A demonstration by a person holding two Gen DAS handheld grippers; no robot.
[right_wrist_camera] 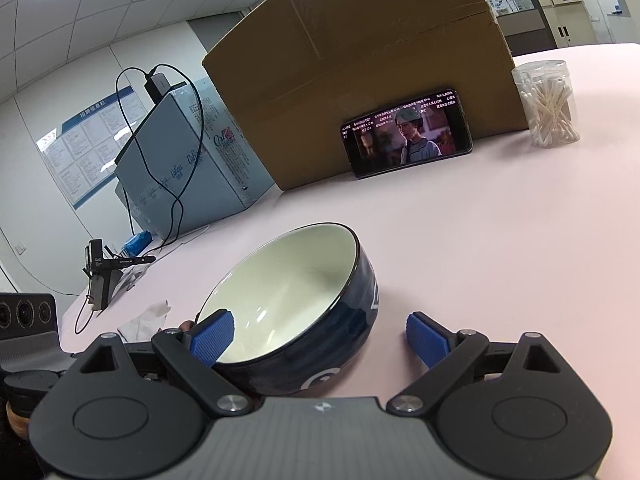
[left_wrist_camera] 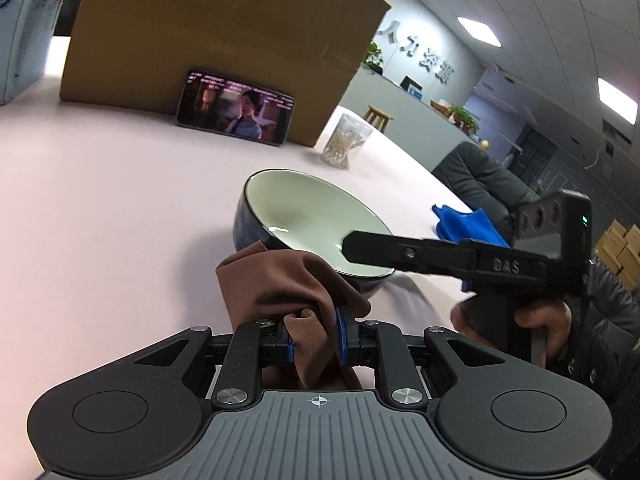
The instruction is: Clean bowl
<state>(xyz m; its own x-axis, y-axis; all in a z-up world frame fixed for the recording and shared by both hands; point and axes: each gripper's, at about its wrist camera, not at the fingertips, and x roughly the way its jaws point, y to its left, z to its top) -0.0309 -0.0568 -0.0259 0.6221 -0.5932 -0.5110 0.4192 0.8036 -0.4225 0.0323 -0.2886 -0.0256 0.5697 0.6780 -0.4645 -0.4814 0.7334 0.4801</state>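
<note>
Left tongs [left_wrist_camera: 316, 336] pinch brown cloth [left_wrist_camera: 280, 276]; bowl [right_wrist_camera: 296, 304] between spread right tongs [right_wrist_camera: 320, 338].

Both cameras sit just behind their own gripper fingers, low over the pink table [left_wrist_camera: 100, 208], each tilted slightly downward. The left wrist view looks across the table toward the cardboard box [left_wrist_camera: 224, 40] from the bowl's [left_wrist_camera: 304, 216] left, with the bowl close ahead. The right wrist view faces the same box [right_wrist_camera: 360, 60] from nearer still, the bowl [right_wrist_camera: 288, 304] directly under its fingers. The 2 views share bowl, box, phone [left_wrist_camera: 236, 108] [right_wrist_camera: 406, 134] and cotton-swab jar [left_wrist_camera: 346, 142] [right_wrist_camera: 546, 102].
</note>
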